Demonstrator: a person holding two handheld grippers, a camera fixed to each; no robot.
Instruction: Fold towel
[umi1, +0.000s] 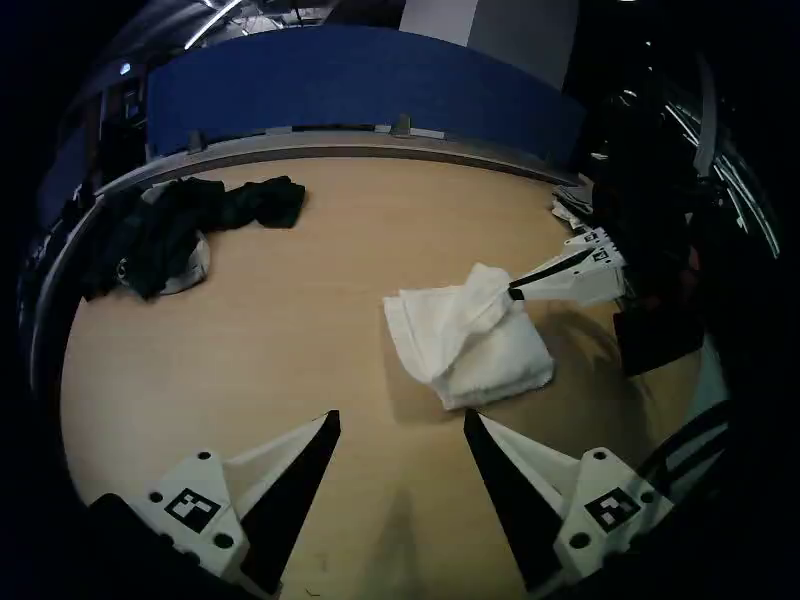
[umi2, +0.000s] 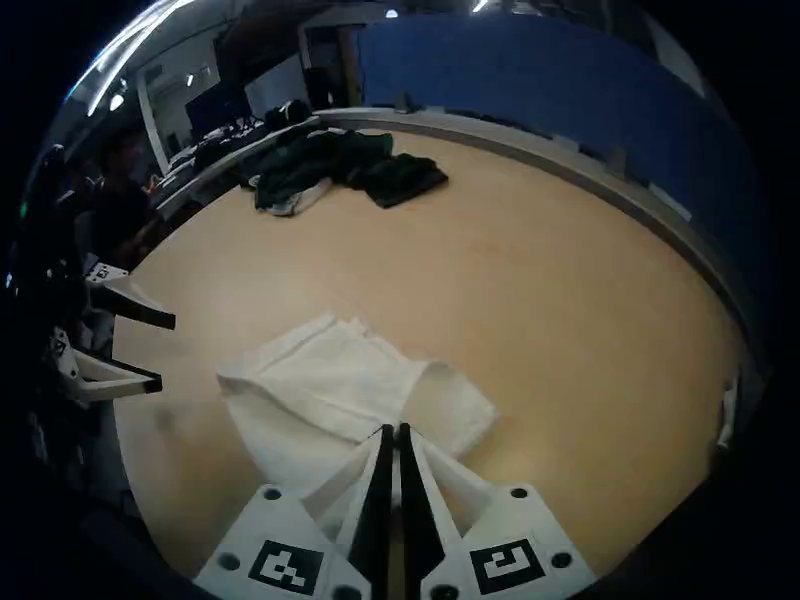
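Note:
A white towel (umi1: 465, 340) lies partly folded on the wooden table (umi1: 300, 330), right of centre in the left gripper view. One edge of it is pulled up into a peak. My right gripper (umi1: 517, 291) comes in from the right and pinches that peak. In the right gripper view the same towel (umi2: 330, 385) spreads just ahead of my right gripper (umi2: 393, 432), which is shut on a raised fold. My left gripper (umi1: 400, 425) is open over bare table, a short way in front of the towel. The right gripper view shows it far left (umi2: 158, 350), fingers apart.
A heap of dark clothes (umi1: 190, 225) lies at the far left of the table, seen also at the back (umi2: 340, 165). A blue partition (umi1: 350, 80) runs along the far edge. The table's edge (umi2: 725, 330) curves round at the right.

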